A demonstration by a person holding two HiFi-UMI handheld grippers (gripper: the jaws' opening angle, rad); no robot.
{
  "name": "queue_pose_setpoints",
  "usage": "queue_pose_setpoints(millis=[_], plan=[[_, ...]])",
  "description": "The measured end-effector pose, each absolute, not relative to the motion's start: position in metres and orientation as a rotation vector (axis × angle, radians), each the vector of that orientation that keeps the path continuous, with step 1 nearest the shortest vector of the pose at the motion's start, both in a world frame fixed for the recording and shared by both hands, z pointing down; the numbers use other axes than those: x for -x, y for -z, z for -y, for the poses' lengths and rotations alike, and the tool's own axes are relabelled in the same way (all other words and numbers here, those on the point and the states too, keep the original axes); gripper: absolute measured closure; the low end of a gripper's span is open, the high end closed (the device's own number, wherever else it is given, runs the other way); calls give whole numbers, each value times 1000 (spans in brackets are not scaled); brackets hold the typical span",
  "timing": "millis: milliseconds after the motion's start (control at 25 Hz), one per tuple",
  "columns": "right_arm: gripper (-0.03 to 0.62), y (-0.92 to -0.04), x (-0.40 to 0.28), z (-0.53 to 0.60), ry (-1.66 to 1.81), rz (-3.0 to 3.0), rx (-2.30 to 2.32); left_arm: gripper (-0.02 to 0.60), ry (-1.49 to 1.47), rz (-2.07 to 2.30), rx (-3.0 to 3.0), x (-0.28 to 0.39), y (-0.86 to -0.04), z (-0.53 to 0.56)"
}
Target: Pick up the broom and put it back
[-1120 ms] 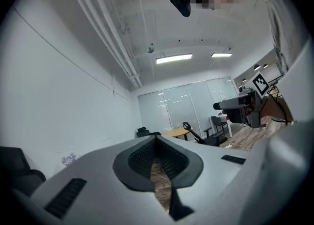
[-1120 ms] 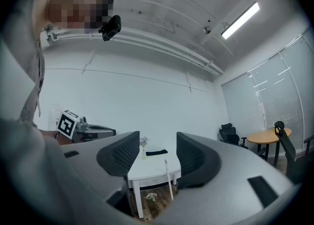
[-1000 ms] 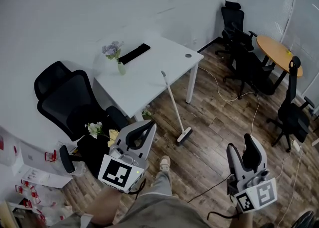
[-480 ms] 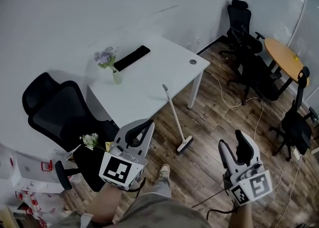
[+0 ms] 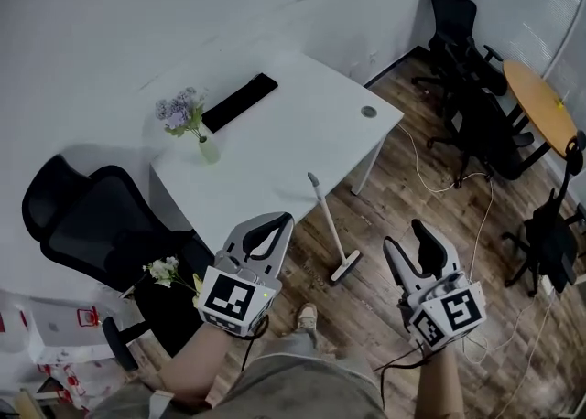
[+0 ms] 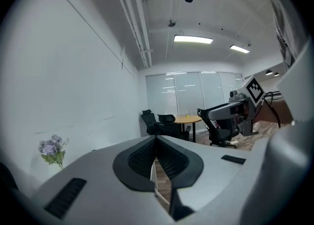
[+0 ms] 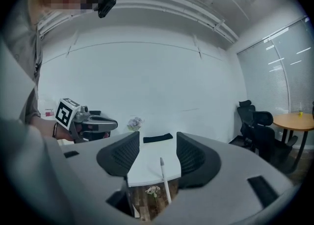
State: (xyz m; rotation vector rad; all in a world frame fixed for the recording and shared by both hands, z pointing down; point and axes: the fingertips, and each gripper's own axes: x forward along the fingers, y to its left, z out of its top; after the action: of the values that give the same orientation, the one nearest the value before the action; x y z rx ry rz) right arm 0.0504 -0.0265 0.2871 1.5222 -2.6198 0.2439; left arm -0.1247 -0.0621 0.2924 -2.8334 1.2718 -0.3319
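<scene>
White broom (image 5: 328, 222) leans on the tabletop (image 5: 302, 124) edge with its head on the wood floor, nearer you than a second ago. Your right tool (image 5: 412, 251) is spread and lined up with the handle but still well apart from it. Your left tool (image 5: 271, 232) seems pressed together, empty.

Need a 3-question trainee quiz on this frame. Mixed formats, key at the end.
1. True or false: the right gripper has its jaws closed on the white long-handled broom.
2. Where does the broom's head rest? A) on the white rectangular desk; B) on the wooden plank floor; C) on a wall hook.
3. Fill in: in its own view, the left gripper has its jaws ____ (apart or together).

Key: 1 false, its jaws are apart with nothing between them, and the broom leans against the desk edge some way off. 2 B. 3 together.
</scene>
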Motion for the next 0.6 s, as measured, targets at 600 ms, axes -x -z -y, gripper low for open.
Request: queue_pose_setpoints(millis=[600], plan=[[358,-488,-32,117,-583,2499,-1264,566,630,-1460,2957,122,-437,112]])
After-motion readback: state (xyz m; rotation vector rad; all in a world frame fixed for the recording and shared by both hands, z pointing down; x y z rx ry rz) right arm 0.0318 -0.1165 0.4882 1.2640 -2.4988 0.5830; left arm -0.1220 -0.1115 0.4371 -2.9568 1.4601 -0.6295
